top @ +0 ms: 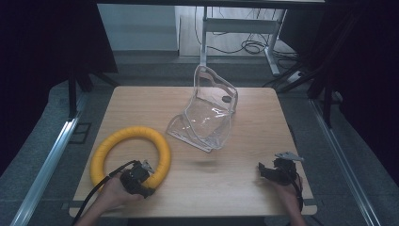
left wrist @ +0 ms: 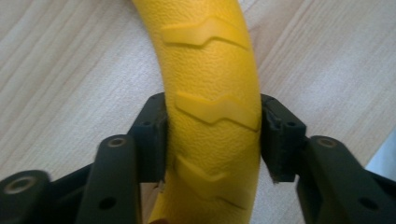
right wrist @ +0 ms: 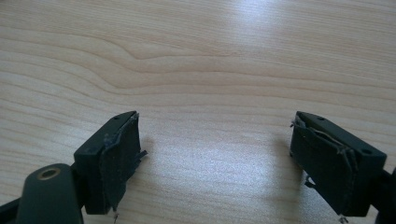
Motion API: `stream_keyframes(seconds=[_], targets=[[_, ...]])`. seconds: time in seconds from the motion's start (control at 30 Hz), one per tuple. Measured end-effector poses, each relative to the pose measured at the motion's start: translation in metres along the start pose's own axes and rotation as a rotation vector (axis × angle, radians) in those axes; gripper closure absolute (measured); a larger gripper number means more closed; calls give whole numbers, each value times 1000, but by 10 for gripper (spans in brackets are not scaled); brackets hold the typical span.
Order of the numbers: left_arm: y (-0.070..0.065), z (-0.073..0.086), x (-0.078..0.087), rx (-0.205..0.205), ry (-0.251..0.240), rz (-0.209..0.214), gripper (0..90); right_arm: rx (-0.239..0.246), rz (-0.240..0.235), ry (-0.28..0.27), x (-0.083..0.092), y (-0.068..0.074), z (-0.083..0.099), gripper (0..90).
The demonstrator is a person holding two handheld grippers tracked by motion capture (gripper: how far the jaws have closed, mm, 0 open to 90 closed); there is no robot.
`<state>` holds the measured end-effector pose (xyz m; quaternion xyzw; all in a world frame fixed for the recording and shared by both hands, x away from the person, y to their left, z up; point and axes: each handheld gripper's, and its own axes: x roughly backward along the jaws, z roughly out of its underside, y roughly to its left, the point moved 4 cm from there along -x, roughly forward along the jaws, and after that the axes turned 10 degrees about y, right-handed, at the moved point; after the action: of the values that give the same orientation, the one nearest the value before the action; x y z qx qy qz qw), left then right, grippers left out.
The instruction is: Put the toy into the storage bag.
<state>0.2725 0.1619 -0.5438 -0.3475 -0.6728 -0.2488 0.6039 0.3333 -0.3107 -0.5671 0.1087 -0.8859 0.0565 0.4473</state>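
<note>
High view: a yellow ring point(top: 130, 155) is seen lying flat on the near left part of the wooden table point(top: 244, 183), and its near right arc is gripped by the left gripper point(top: 143, 176). In the left gripper view the ribbed tube of the ring point(left wrist: 212, 107) is seen between the two black jaws, whose pads point(left wrist: 156, 140) are pressed against both of its sides; the jaws are therefore closed about as far as the tube allows, with the ring firmly between them. The ring is not seen lifted in any view; in the high view it appears to rest wholly on the wood.

The right gripper point(top: 275, 170) is held low over the near right part of the table, well apart from the ring. In the right gripper view its jaws are spread wide and nothing but bare wood point(right wrist: 210, 70) is seen between them.

A clear plastic pouch point(top: 207, 110) is propped open near the middle of the far half of the table, apart from the ring.

The grasp is judged to be done. Whatever is meant for the ring, perhaps a move toward the pouch, is judged to be left, and no part in it has yet been taken by the right gripper.
</note>
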Motion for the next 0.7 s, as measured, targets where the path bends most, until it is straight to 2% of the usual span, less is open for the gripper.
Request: stream_keyframes(seconds=[0.2, 0.3, 0.4, 0.43, 0.47, 0.7], targets=[[-1, 1, 0, -3, -11, -14, 510, 1, 2, -1, 0, 0, 0, 164], [0, 2, 0, 0, -36, 1, 511, 0, 1, 0, 0, 0, 0, 164], [0, 5, 1, 7, -90, 11, 513, 0, 1, -1, 0, 0, 0, 165], [2, 8, 5, 11, -142, 22, 514, -1, 1, -1, 0, 0, 0, 165], [2, 8, 5, 11, -142, 22, 514, -1, 1, -1, 0, 0, 0, 165], [9, 17, 32, 40, -319, 89, 514, 2, 2, -2, 0, 0, 0, 165]])
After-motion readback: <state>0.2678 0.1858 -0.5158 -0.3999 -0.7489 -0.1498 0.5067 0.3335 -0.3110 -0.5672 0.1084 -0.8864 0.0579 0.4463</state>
